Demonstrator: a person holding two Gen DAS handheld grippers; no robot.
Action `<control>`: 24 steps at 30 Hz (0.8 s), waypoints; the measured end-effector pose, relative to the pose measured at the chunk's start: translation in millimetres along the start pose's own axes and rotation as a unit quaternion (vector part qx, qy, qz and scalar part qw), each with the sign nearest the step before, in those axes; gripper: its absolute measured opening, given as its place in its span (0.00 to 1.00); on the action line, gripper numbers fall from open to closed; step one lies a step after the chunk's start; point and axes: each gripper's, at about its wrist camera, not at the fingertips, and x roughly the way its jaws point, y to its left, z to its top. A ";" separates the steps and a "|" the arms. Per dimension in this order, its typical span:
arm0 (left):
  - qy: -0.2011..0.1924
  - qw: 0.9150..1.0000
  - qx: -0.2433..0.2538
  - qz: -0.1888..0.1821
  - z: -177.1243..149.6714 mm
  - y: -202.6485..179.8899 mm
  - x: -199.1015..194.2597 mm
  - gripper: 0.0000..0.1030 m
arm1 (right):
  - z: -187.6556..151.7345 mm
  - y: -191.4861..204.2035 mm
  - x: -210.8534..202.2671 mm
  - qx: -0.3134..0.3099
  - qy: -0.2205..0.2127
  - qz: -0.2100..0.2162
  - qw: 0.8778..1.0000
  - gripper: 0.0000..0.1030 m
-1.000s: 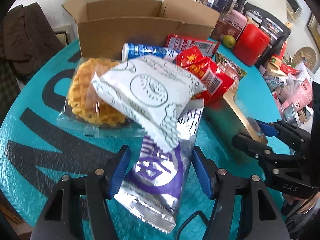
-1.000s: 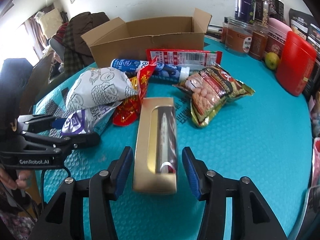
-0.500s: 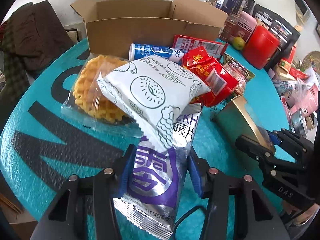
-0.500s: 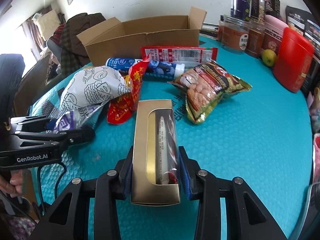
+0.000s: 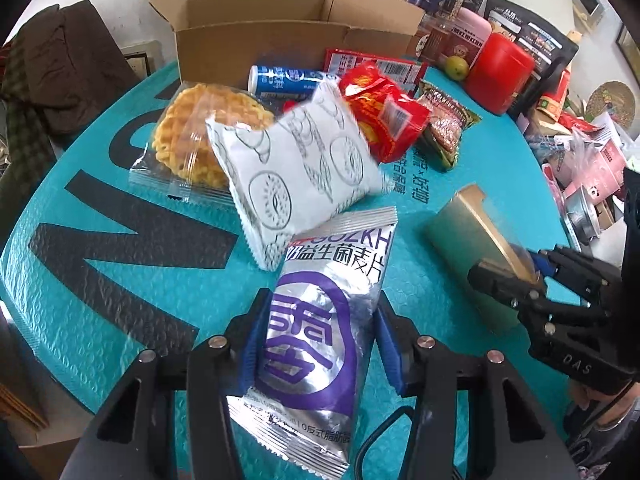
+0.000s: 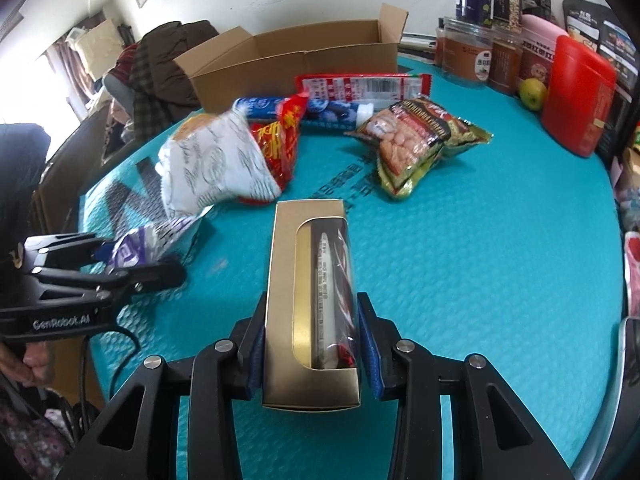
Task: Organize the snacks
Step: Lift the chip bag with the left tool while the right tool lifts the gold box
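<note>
Silver-purple snack packet (image 5: 316,344) being clamped by left hand-held gripper (image 5: 316,350); gold window box (image 6: 310,312) being gripped by right hand-held gripper (image 6: 312,354) above teal worktop (image 6: 480,280).

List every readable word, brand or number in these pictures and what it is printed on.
"GenRobot.AI": side of the left gripper, slightly blurred.
"DAS": body of the right gripper.
"GOZKH": top of the silver and purple packet; Chinese characters sit below it.
Too small or blurred: the print on the red packet, blue tube, peanut bag, jars and teal mat.
</note>
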 end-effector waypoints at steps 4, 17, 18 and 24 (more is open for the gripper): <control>-0.006 1.000 0.006 -0.009 -0.4 -2.2 -3.8 0.47 | -3.7 6.0 -1.7 -0.005 0.002 -0.002 1.000 0.38; -0.040 0.998 0.027 -0.045 1.1 -15.1 -28.2 0.46 | -0.2 17.9 -21.8 -0.008 -0.024 0.015 1.000 0.37; -0.042 0.998 0.028 -0.047 1.1 -16.5 -30.0 0.46 | 0.2 18.8 -23.7 -0.007 -0.027 0.019 0.999 0.37; -0.065 0.996 0.028 -0.051 5.5 -18.7 -43.9 0.46 | 2.4 23.2 -34.1 -0.005 -0.041 0.025 0.999 0.37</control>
